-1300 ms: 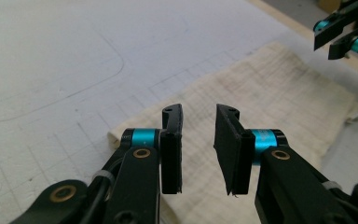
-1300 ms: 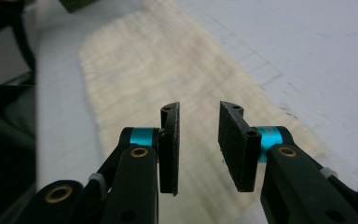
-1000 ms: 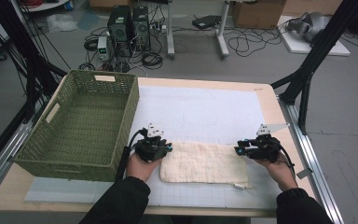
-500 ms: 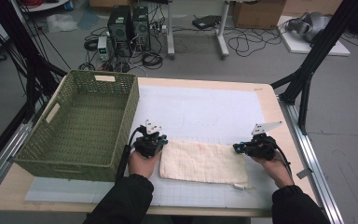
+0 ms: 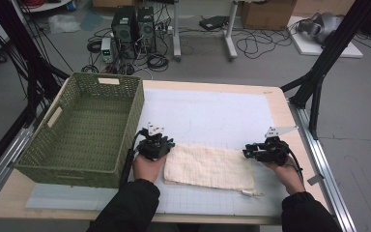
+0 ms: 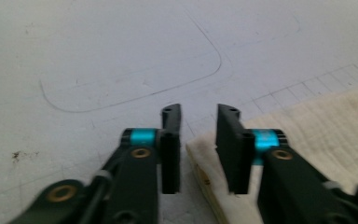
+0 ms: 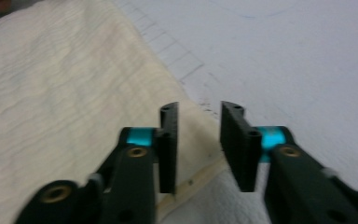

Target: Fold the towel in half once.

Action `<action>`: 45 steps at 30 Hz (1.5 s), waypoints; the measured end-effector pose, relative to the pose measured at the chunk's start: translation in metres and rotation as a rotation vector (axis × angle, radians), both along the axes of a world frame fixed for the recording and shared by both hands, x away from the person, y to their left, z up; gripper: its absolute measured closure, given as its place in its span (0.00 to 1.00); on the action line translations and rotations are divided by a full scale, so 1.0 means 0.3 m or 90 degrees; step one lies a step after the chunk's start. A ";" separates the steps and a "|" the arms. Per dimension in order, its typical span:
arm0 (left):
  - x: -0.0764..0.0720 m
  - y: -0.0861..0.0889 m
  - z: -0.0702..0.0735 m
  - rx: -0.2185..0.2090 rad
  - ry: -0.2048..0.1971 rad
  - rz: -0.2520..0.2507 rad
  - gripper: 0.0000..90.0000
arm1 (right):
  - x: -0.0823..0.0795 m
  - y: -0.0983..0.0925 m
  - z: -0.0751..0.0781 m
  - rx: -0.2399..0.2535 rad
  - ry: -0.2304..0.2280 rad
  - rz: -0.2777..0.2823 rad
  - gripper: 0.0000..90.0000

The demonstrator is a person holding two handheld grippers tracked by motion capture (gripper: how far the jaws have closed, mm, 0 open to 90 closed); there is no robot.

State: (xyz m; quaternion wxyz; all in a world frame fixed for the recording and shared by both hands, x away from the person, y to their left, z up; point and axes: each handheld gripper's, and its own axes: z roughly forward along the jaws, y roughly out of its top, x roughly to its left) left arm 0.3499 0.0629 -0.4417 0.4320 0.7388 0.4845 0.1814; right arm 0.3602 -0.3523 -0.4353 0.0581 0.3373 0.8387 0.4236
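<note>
Broadly, the wooden table (image 5: 280, 104) carries a pale gridded mat (image 5: 212, 116) across most of its top. On the left stands a green woven basket (image 5: 84, 128), its long side running from near to far. To its right, on the near part of the mat, lies a cream towel (image 5: 210, 166), folded into a long strip that runs left to right, its right end a little nearer than its left.

At the towel's left end sits the left gripper (image 5: 166, 143), held from below by the person's left hand (image 5: 147, 166). Its jaws have just been opening and now stand a narrow gap apart; in the left gripper view (image 6: 198, 135) the towel's folded corner (image 6: 200, 161) lies under that gap, with neither pad pressing it.

At the right end sits the right gripper (image 5: 247, 153), pointing left. Its jaws have likewise just been opening to a narrow gap, and in the right gripper view (image 7: 198, 133) they stand over the towel's edge (image 7: 186, 116) without pinching it.
</note>
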 end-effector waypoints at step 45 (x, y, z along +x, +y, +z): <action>0.065 -0.014 0.004 -0.035 0.017 -0.004 0.80 | 0.061 -0.038 0.014 0.020 0.000 -0.044 0.65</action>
